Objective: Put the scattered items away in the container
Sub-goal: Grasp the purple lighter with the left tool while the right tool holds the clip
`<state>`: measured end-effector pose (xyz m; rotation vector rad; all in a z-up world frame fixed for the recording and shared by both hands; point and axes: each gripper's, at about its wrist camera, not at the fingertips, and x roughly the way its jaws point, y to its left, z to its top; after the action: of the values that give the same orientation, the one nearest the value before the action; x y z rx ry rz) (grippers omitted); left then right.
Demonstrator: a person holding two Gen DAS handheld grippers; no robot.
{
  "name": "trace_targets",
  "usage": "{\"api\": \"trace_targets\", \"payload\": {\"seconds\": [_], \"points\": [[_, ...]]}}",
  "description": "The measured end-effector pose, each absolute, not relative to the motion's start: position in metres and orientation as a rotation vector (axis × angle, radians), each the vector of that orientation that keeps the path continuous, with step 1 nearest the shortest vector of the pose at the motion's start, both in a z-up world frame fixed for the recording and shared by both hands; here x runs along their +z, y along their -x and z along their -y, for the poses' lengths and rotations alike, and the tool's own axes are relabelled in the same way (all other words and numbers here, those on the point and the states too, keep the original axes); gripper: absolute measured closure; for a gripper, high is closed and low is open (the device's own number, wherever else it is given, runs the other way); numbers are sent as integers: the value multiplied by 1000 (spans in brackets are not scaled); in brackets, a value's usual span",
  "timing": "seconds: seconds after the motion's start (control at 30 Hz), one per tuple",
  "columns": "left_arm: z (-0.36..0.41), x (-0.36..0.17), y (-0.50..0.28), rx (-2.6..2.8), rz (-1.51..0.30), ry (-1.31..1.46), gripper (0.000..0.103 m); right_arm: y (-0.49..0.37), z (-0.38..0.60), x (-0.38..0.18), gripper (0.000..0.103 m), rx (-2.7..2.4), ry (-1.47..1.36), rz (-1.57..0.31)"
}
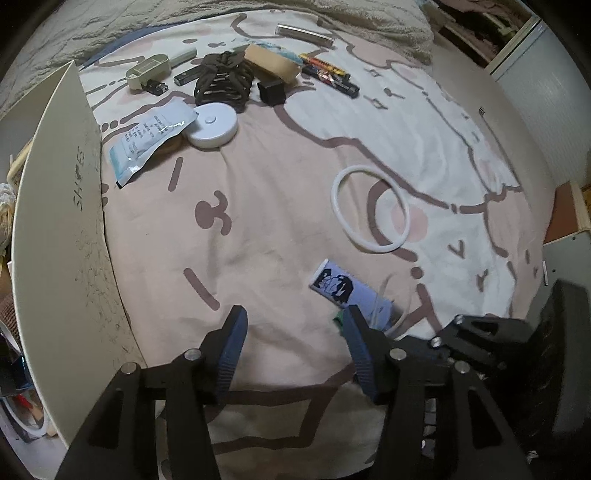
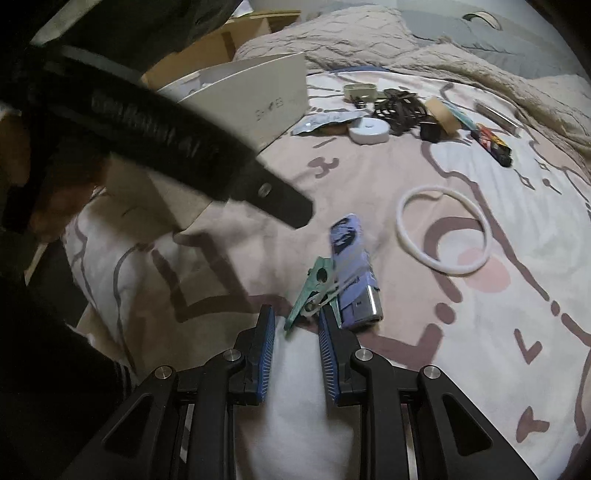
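A white cardboard box [image 1: 55, 221] stands at the left of the bed; it also shows in the right wrist view [image 2: 255, 99]. A purple lighter [image 2: 352, 266] and a green clothes peg [image 2: 314, 291] lie together on the blanket. A white ring [image 2: 443, 229] lies to their right. My right gripper [image 2: 297, 317] is open, its fingertips just short of the peg. My left gripper [image 1: 295, 321] is open and empty above the blanket, with the lighter [image 1: 347, 288] by its right finger. The ring [image 1: 369, 206] lies beyond.
At the far side lie a white round disc [image 1: 212, 123], a foil sachet [image 1: 147, 140], a dark net bag [image 1: 223, 79], a tape roll [image 1: 273, 61], markers [image 1: 328, 74], a beige case [image 1: 147, 68] and a metal bar [image 1: 304, 35]. A ribbed black object [image 2: 177, 147] crosses the right wrist view.
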<state>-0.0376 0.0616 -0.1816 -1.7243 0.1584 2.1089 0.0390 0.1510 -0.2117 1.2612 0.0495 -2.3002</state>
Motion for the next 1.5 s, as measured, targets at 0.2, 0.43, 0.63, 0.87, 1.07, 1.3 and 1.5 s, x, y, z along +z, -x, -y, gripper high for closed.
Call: {"api": "trace_targets", "payload": {"seconds": [0.2,0.43,0.63,0.87,1.07,1.3,1.5], "points": [[-61,-187,45,2140,-164,1740,41,-30,-175,-209,78,-2415,-1286,-16],[-65,-198,47,2151,-300,1783,40,-34,-191,-207,78,-2418,-1284,34],[-65,-205,45,2119,-332,1833,40,-40,-183,-208,81,-2418,-1222,-33],[-62,-200,49,2136,-296,1823,39,-51,-181,-196,98,-2400,-1154,-93],[-61,-184,49,2141,-191,1739,39,-55,-212,-184,98,-2490,-1159,-51],[-69,-187,50,2054,-38,1783,39,-55,-247,-182,98,-2608,-1188,-7],[-95,-187,52,2041,11,1786,32,-64,-244,-183,98,-2559,-1178,0]]}}
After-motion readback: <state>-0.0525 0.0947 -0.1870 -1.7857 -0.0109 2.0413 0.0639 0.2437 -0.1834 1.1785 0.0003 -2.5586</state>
